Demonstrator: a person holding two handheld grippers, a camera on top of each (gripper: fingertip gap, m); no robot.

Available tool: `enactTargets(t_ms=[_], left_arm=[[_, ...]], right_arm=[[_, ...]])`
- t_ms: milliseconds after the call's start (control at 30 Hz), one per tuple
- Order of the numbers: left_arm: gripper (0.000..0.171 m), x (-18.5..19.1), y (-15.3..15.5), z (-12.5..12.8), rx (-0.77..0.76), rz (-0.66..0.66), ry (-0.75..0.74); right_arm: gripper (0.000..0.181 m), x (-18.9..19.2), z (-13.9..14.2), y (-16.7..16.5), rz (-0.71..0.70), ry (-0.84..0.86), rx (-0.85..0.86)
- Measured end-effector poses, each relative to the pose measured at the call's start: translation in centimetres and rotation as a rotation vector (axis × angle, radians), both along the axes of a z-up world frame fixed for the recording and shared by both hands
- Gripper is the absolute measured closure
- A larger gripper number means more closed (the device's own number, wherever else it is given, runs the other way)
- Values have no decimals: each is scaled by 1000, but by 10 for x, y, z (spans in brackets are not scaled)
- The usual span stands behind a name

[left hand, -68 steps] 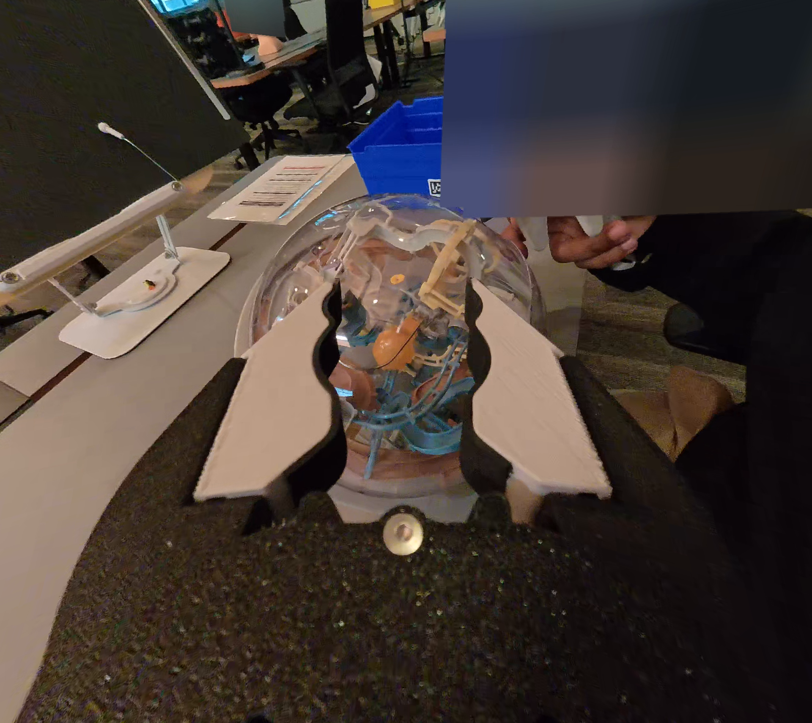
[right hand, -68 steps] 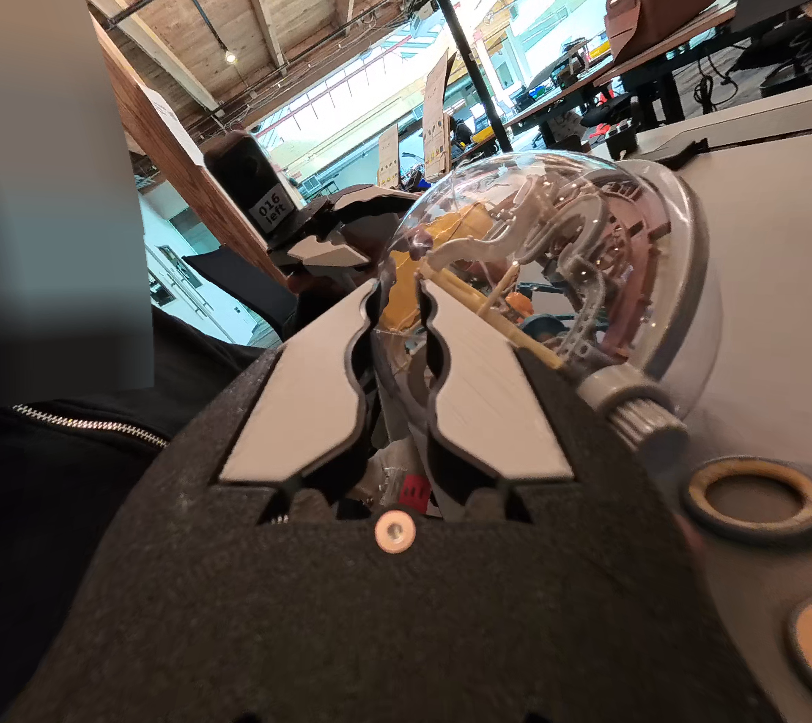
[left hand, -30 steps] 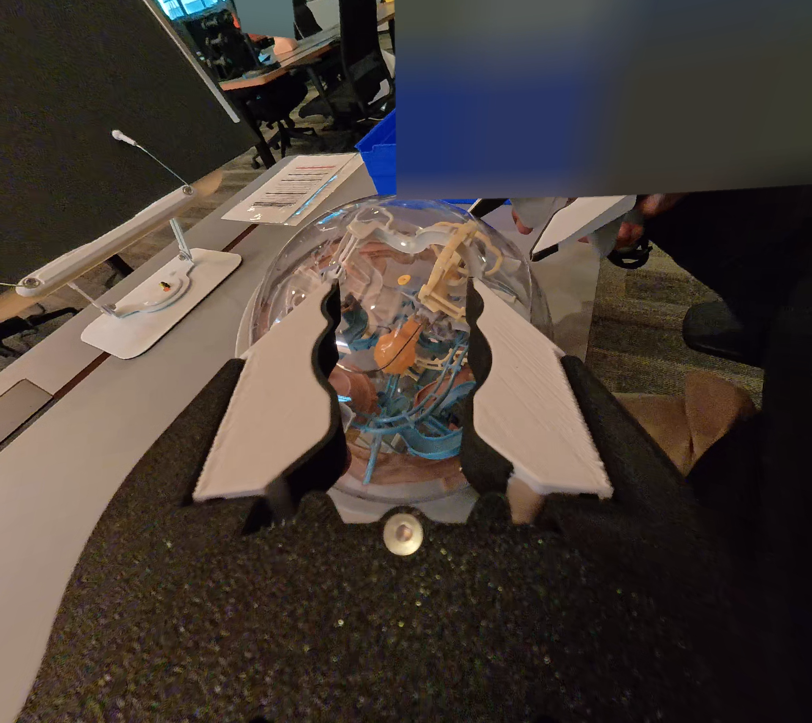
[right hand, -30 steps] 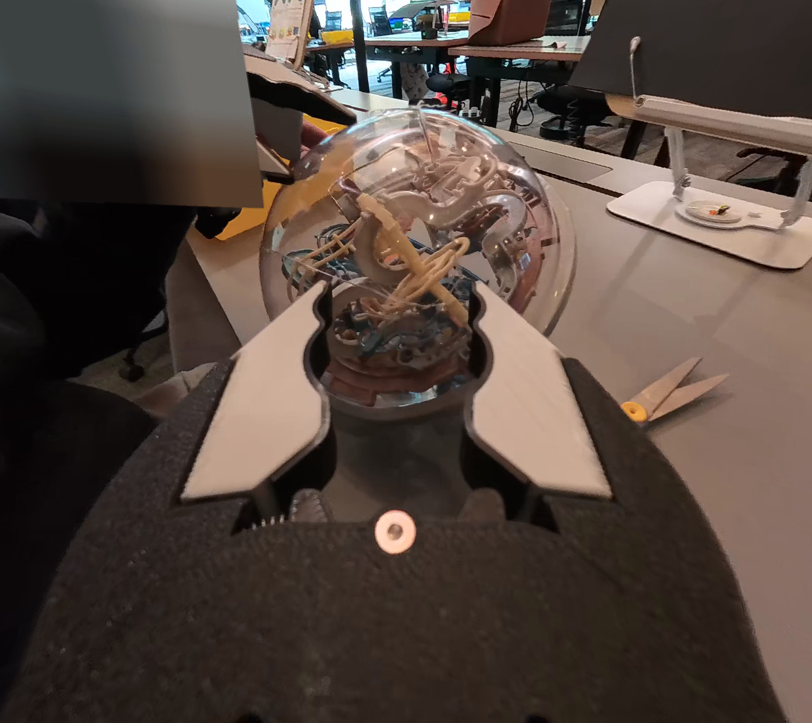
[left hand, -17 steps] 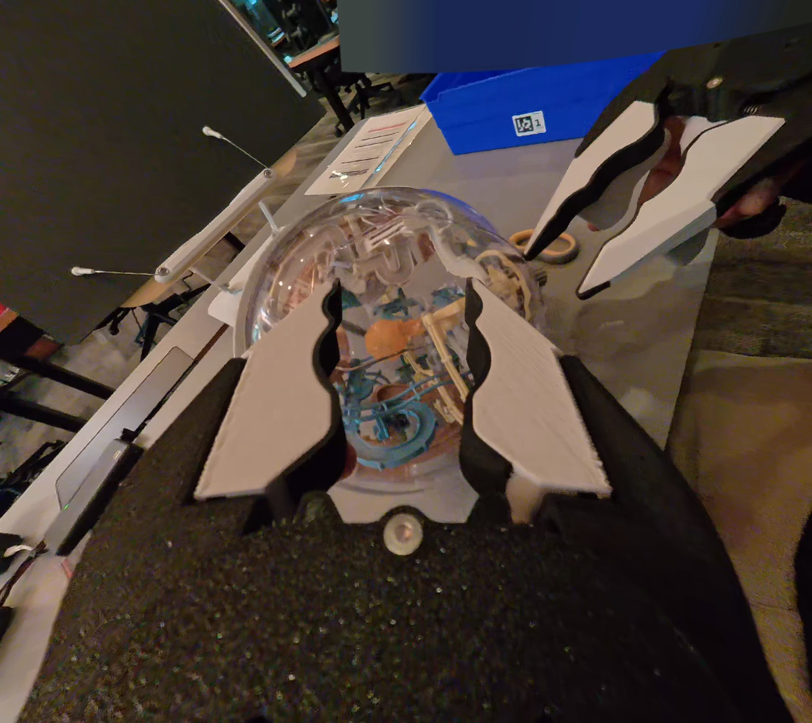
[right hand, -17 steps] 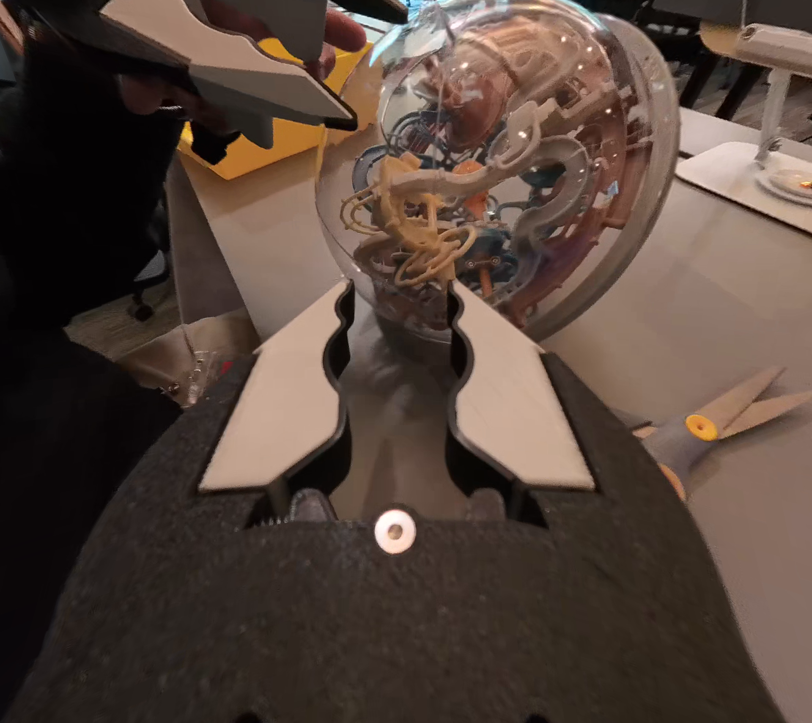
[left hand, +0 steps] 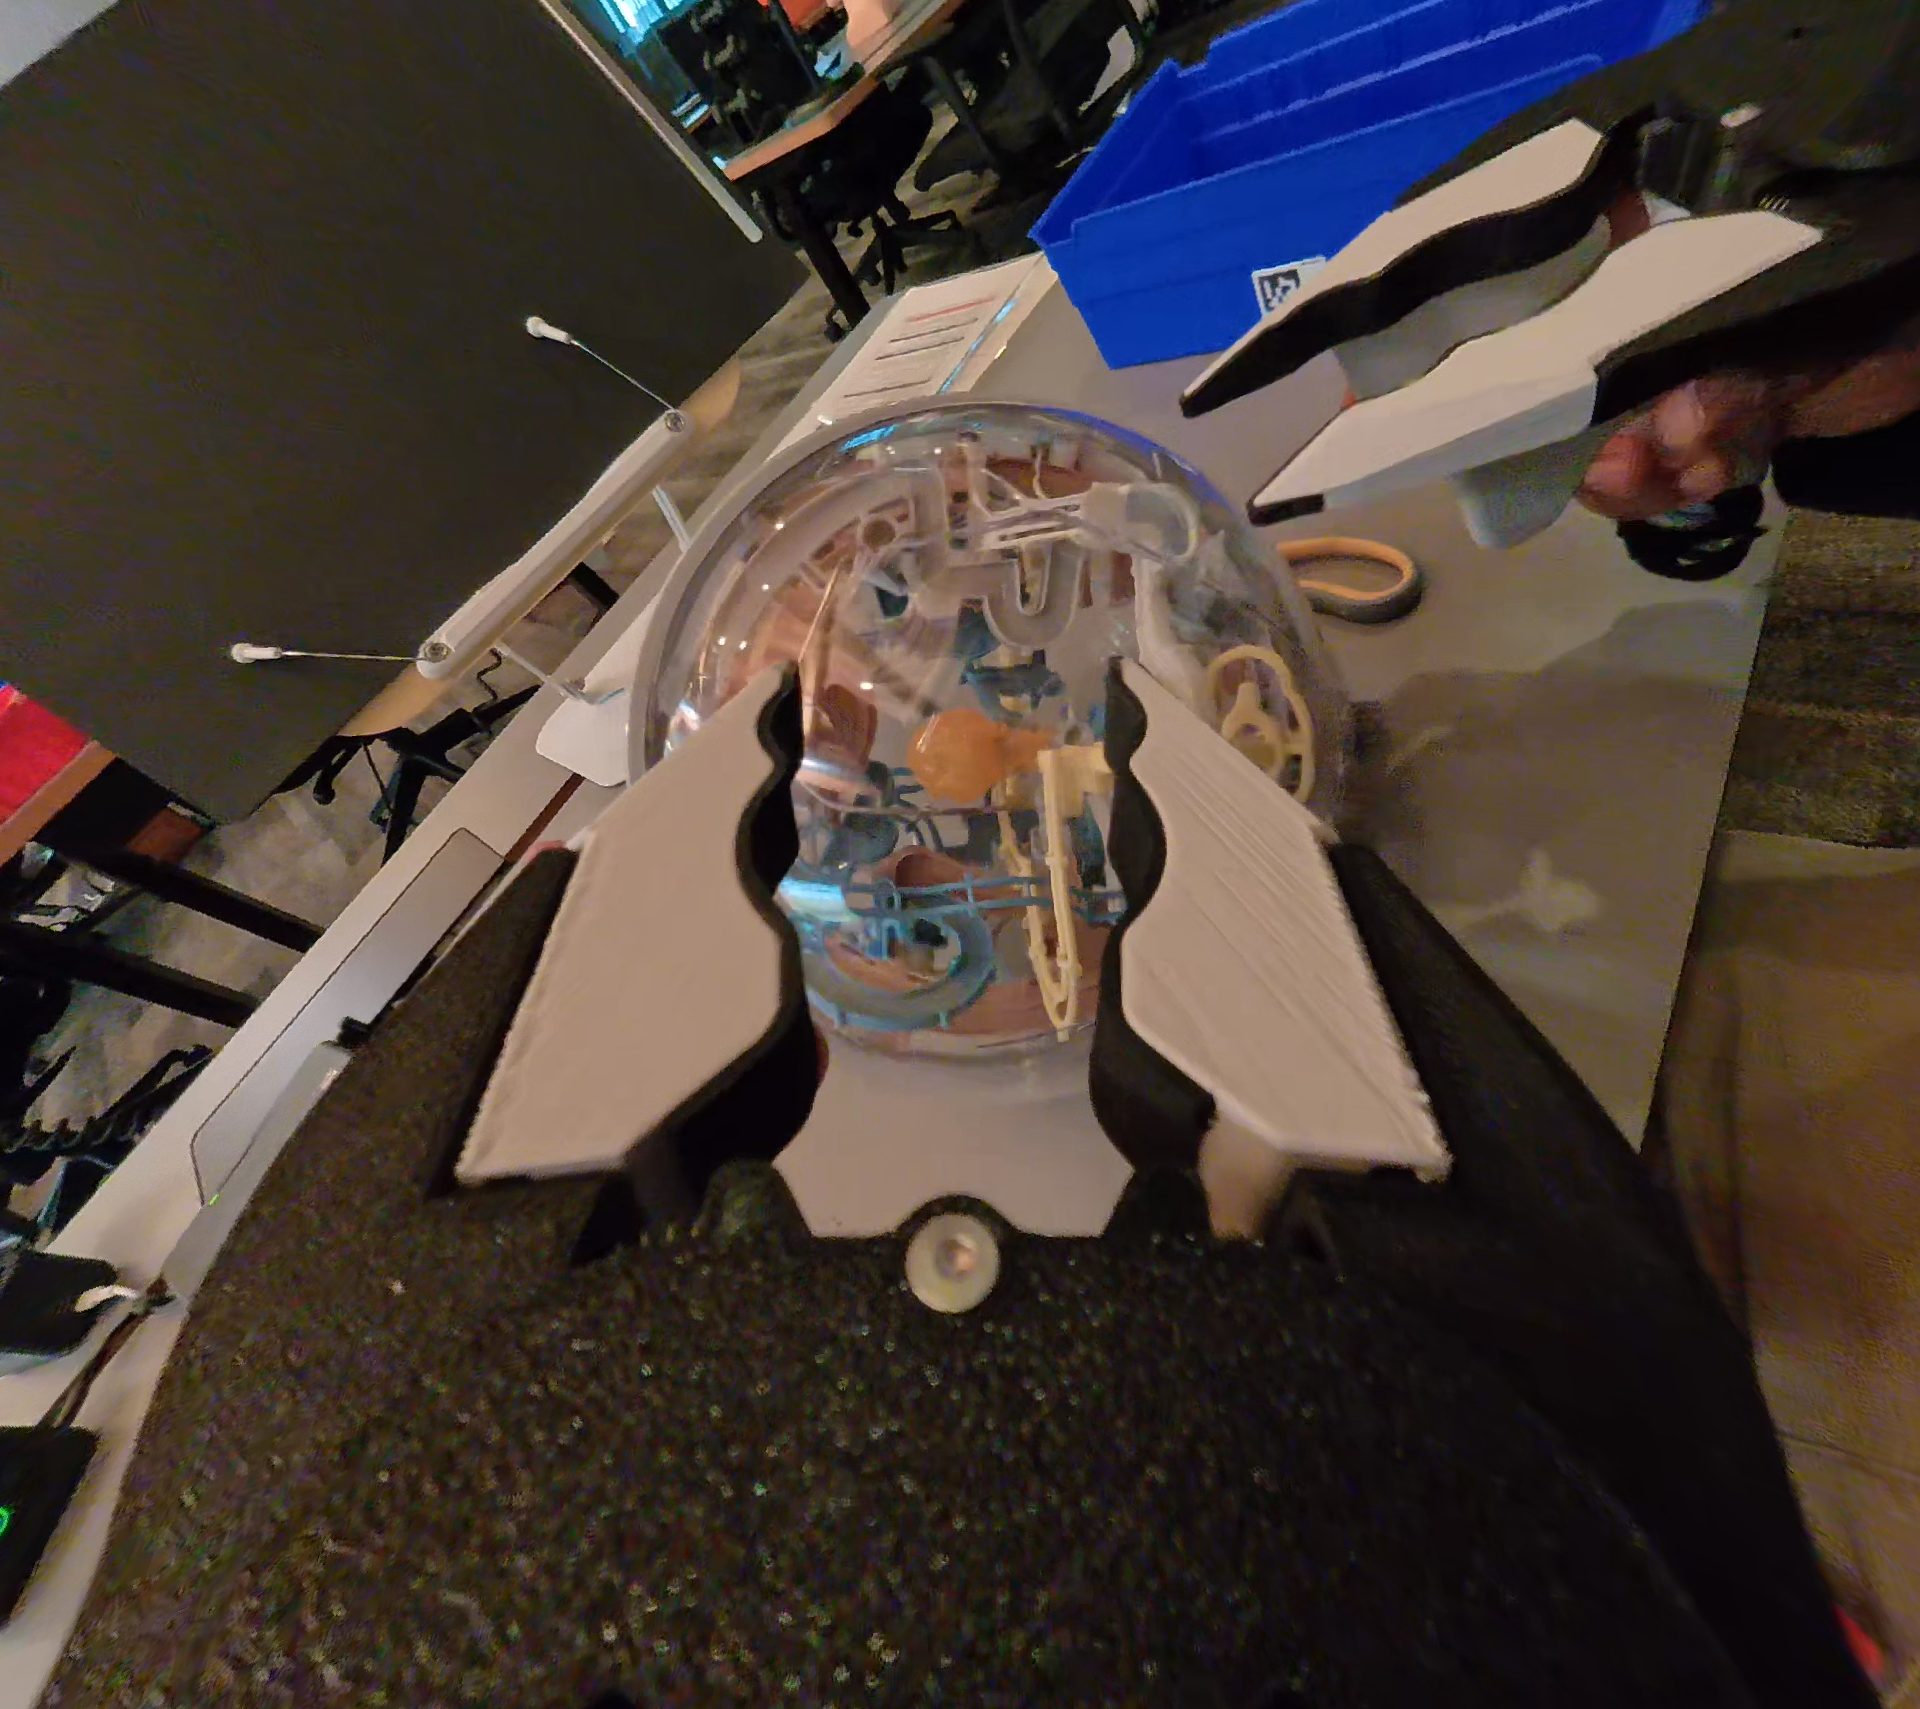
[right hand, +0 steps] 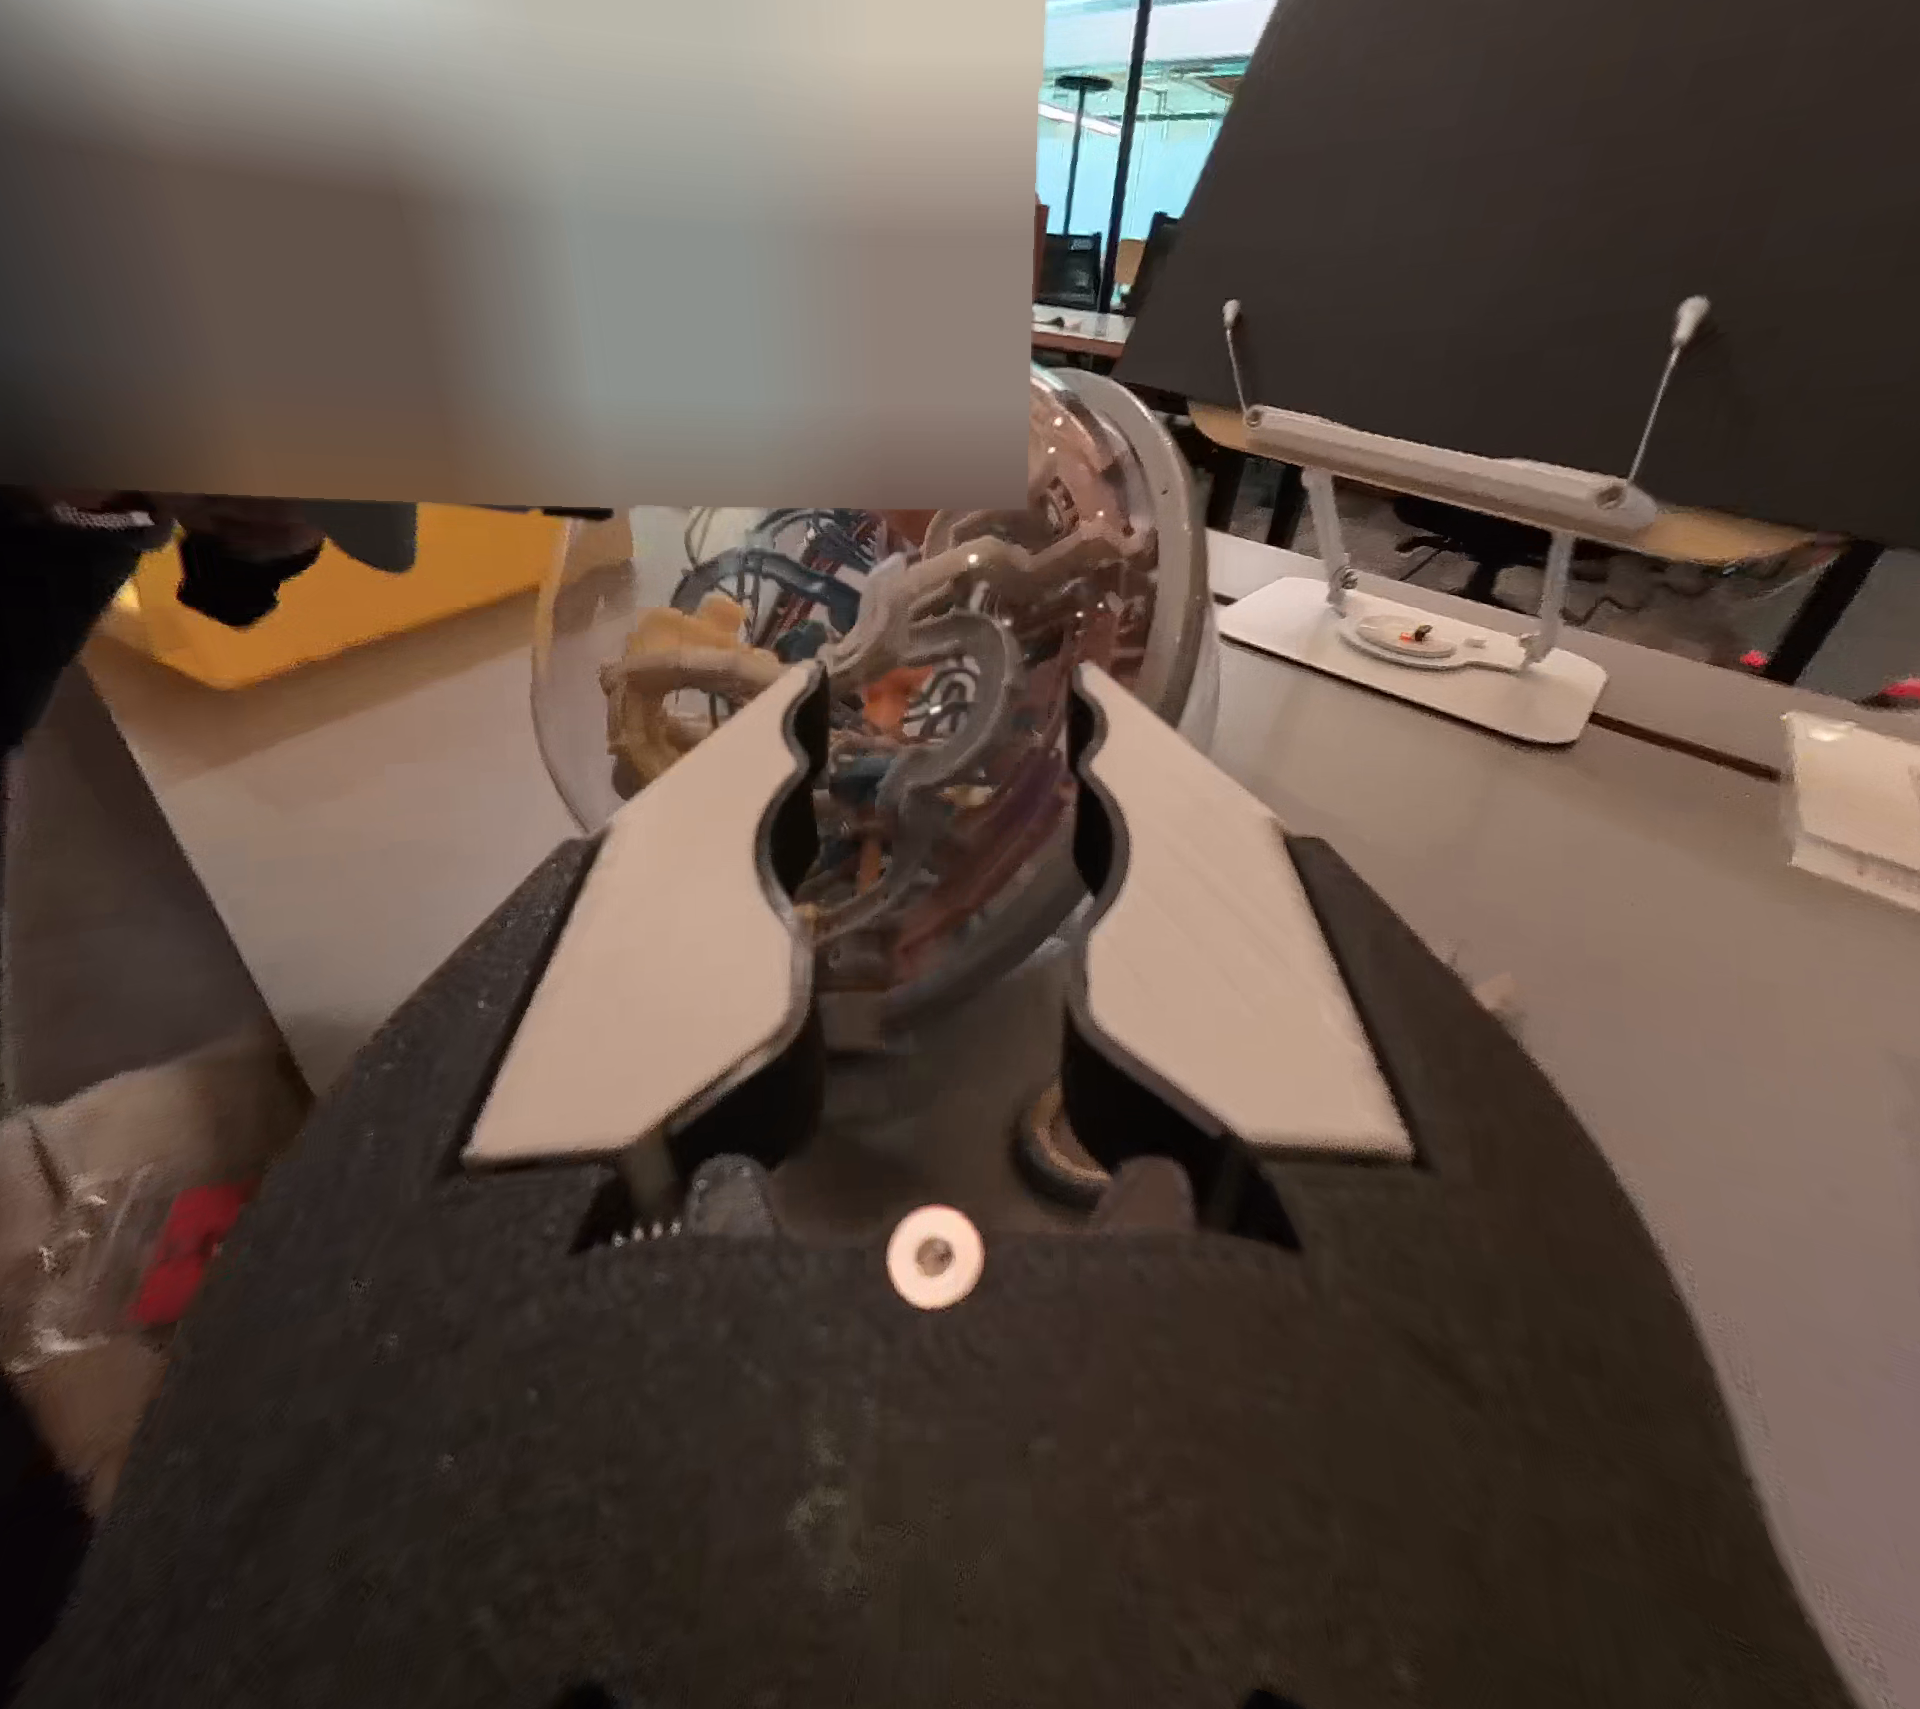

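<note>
Right claw (right hand: 940, 703) swung round the maze ball (left hand: 966, 724), gaping, empty, left claw (left hand: 951, 693) wide, near ball

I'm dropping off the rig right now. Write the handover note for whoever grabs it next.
Left hand-held gripper: open, fingertips at the near side of the clear maze ball; contact unclear.
Right hand-held gripper: open, holding nothing, pointing at the ball from the other side.
Ball: appears to rest on the grey table, rim tilted.
Nearby: tape ring and blue bin beyond the ball, white swab stand beside it.
</note>
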State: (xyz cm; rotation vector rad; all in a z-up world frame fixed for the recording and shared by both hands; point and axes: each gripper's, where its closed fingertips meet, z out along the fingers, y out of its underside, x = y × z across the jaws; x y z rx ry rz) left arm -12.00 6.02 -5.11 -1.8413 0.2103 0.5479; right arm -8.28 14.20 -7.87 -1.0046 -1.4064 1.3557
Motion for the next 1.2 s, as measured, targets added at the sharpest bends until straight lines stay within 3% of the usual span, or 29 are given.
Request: enactTargets(t_ms=[200, 1200], left_arm=[[114, 2, 2, -2, 4, -16, -25], [112, 4, 11, -11, 3, -17, -11]], right_arm=[[132, 1, 1, -4, 105, -27, -188], [132, 0, -3, 1, 57, -29, -126]])
